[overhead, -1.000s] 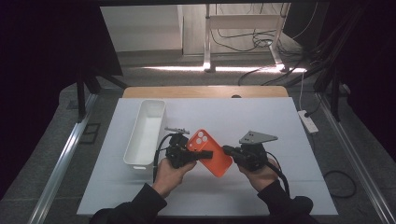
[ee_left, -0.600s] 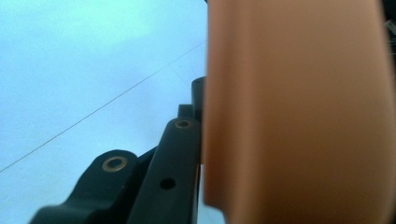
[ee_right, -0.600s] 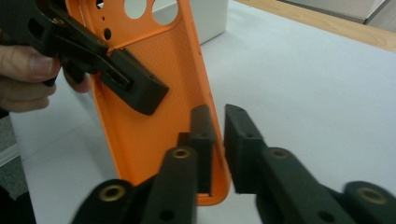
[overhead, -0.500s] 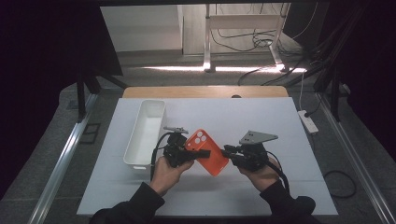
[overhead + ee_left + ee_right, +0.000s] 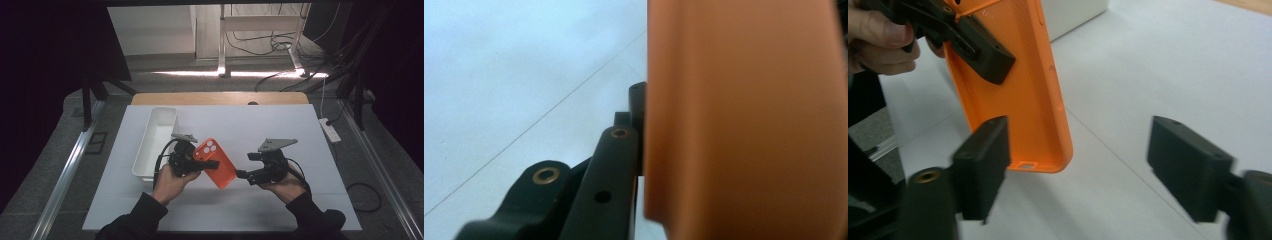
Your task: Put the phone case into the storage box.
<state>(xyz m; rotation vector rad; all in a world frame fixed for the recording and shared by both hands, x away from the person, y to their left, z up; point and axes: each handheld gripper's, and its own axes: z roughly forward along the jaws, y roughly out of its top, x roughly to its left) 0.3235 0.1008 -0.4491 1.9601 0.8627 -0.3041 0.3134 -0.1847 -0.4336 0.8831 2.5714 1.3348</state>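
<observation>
The orange phone case (image 5: 215, 162), soft-looking and matte with rounded corners and camera cut-outs, hangs tilted above the white tabletop (image 5: 300, 130). The left hand-held gripper (image 5: 200, 162) is clamped on its upper part. The right hand-held gripper (image 5: 1078, 167) has just been opening; its blocky black jaws stand wide apart, off the case's lower end. A white rectangular plastic bin (image 5: 155, 142) sits to the left.

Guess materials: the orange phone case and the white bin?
Orange phone case: probably soft silicone or rubbery plastic; matte, finely textured inside, rounded moulded lip. White bin: looks like rigid moulded plastic; smooth, slightly glossy thin walls. Neither is certain from looks alone.
</observation>
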